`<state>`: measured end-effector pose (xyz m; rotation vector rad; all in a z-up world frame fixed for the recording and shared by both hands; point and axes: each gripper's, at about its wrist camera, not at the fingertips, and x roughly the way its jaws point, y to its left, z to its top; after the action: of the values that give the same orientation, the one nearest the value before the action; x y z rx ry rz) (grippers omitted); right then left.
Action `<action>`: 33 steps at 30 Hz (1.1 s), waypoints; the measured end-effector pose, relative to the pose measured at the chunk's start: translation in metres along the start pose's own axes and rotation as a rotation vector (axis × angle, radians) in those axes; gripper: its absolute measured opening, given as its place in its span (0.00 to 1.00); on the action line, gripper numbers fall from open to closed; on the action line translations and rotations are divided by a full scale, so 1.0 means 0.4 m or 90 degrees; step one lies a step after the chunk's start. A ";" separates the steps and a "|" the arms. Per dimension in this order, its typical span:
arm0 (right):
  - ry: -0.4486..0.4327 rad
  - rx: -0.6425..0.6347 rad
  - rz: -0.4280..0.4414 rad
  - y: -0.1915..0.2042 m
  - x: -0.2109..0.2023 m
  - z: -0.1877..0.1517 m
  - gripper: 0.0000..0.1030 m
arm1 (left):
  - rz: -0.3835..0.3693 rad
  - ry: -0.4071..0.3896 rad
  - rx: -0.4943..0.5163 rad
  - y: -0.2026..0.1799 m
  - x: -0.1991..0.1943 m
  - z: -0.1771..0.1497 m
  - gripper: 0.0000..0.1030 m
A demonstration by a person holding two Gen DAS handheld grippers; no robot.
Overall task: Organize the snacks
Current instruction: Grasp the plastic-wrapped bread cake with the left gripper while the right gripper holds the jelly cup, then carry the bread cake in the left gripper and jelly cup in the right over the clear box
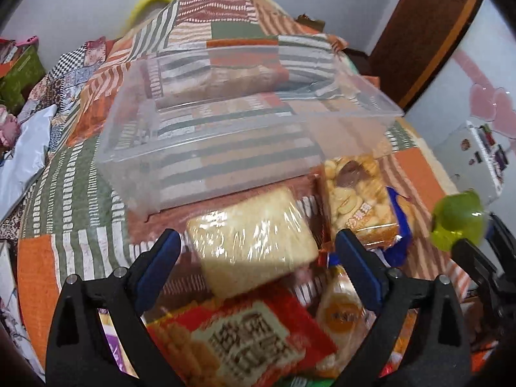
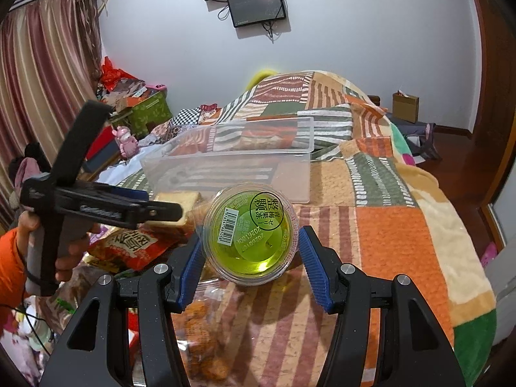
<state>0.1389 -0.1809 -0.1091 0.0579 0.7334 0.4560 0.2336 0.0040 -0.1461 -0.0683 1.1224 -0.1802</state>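
Snacks: one green jelly cup (image 2: 250,237) clamped in right hand-held gripper (image 2: 250,251), left hand-held gripper (image 1: 258,254) spread over one wrapped bread (image 1: 251,242).

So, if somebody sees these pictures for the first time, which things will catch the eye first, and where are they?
First the bright green jelly cup, held on its side between the pads of the right gripper above the patchwork blanket. Behind it an empty clear plastic bin sits on the blanket. Nearer, the left gripper hangs wide open over a wrapped bread slice in the snack pile.
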 end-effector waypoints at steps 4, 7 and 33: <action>-0.002 -0.004 -0.003 -0.009 0.007 0.005 0.52 | 0.009 0.002 -0.003 -0.006 0.021 0.007 0.91; -0.001 -0.006 -0.006 -0.015 0.013 0.010 0.52 | 0.024 -0.010 0.015 -0.012 0.017 -0.001 0.80; -0.041 -0.090 -0.030 0.061 0.057 0.168 0.52 | -0.027 -0.170 0.034 -0.008 -0.238 0.025 0.30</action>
<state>0.1886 -0.1422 -0.0682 -0.0762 0.6370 0.4584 0.2023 0.0174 -0.0568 -0.0663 0.8504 -0.2314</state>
